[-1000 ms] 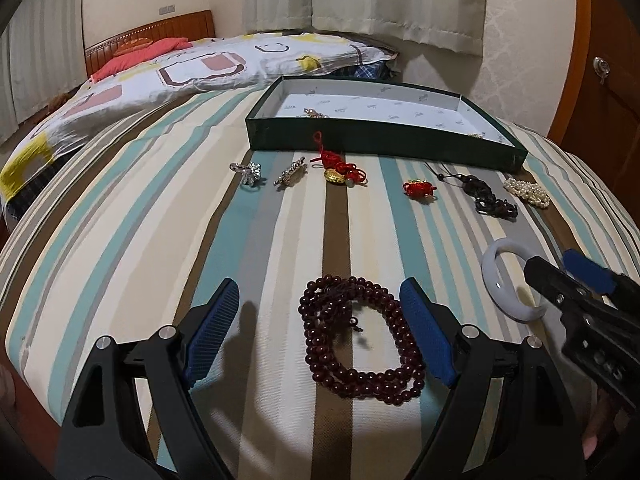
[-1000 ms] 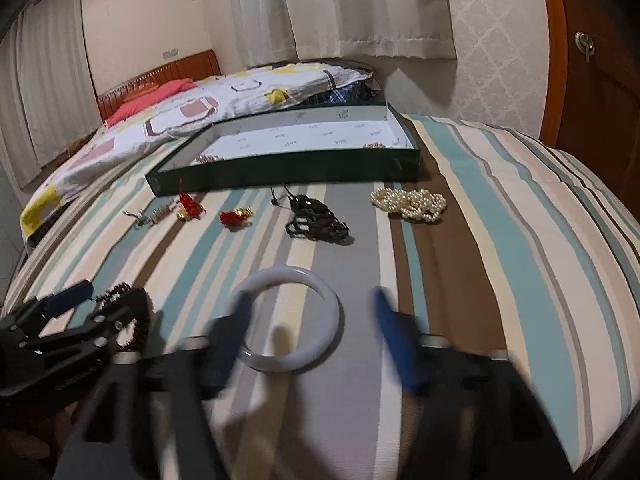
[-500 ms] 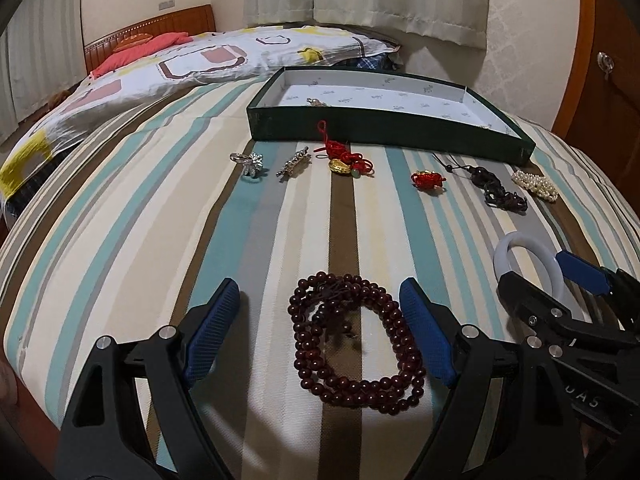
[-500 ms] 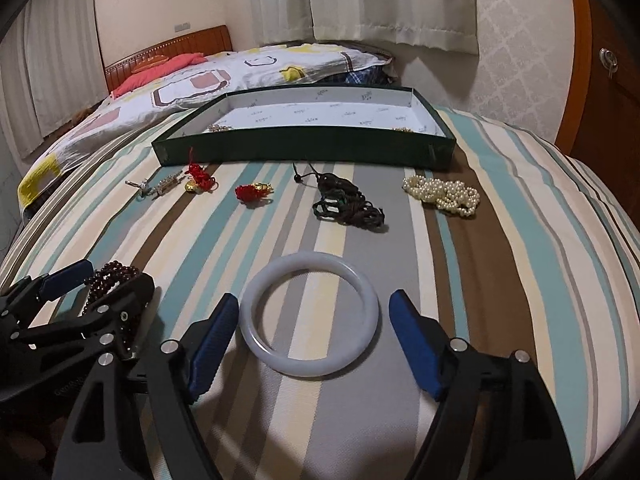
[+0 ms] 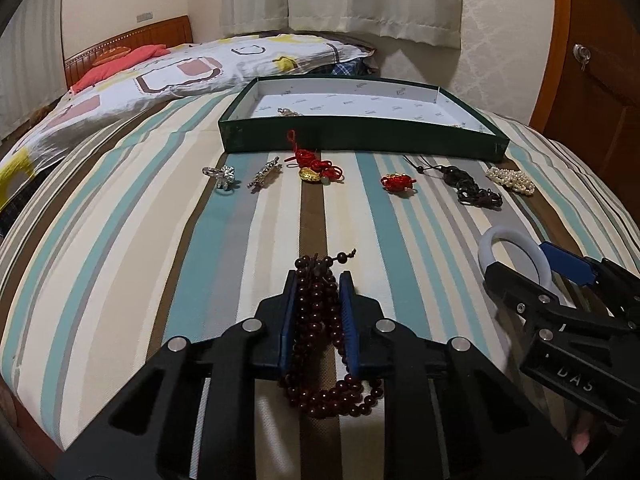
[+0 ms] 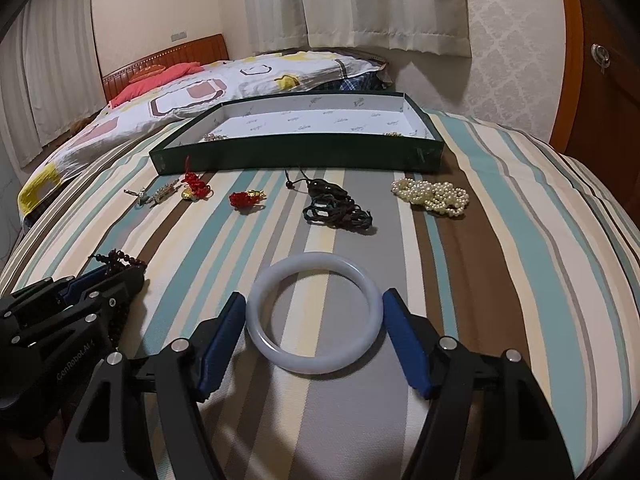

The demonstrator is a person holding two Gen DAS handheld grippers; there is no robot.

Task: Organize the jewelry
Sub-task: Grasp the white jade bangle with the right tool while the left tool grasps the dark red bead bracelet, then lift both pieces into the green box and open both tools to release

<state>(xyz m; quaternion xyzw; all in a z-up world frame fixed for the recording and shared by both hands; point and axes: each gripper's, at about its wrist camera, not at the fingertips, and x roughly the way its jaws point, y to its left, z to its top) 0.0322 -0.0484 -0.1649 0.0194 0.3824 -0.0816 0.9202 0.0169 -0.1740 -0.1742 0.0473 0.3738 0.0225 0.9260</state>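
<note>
My left gripper [image 5: 318, 280] is shut on a dark red bead bracelet [image 5: 320, 320] that lies on the striped bedspread; its loops spill out below the pads. My right gripper [image 6: 314, 300] is open, its blue pads on either side of a white bangle [image 6: 314, 364] lying flat on the bed, close to its rim. The bangle also shows in the left wrist view [image 5: 536, 252]. The dark green tray [image 5: 360, 140] with a white floor lies beyond; a few small pieces lie inside it.
In a row before the tray lie a silver ring [image 5: 222, 176], a silver brooch [image 5: 264, 174], a red-cord gold charm [image 5: 316, 168], a small red charm [image 5: 398, 182], a dark cord necklace [image 5: 472, 188] and a pearl strand [image 5: 512, 180]. Pillows and headboard lie far left.
My left gripper has closed on the bead bracelet, squeezing its loops together. My right gripper has moved forward so its open pads flank the white bangle.
</note>
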